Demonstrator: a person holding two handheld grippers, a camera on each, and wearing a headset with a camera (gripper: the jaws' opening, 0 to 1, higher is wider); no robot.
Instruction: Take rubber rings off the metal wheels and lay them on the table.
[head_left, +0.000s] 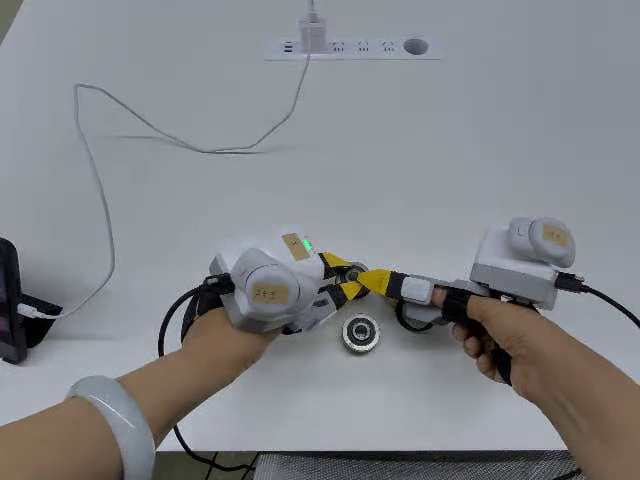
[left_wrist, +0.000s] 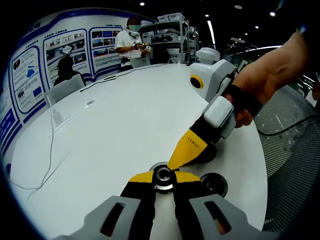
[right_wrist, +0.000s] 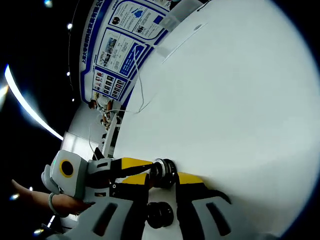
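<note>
My left gripper (head_left: 343, 281) and right gripper (head_left: 362, 281) meet tip to tip above the white table (head_left: 430, 160). In the left gripper view my yellow-tipped left gripper (left_wrist: 164, 178) is shut on a small metal wheel (left_wrist: 163, 176), and a yellow finger (left_wrist: 189, 145) of the right gripper reaches its rim from the right. In the right gripper view my right gripper (right_wrist: 163, 178) closes on the black rubber ring (right_wrist: 169, 173) of that same wheel. A second wheel (head_left: 361, 333) (left_wrist: 214, 184) (right_wrist: 159, 215) with its black ring on lies on the table just in front. A dark ring-like thing (head_left: 412, 320) lies under the right gripper.
A white power strip (head_left: 350, 47) with a plug lies at the table's far side, and its cable (head_left: 100, 200) runs down the left to a dark phone (head_left: 12, 300) at the left edge. The table's front edge (head_left: 400, 448) is near my arms. People (left_wrist: 131, 42) stand far off.
</note>
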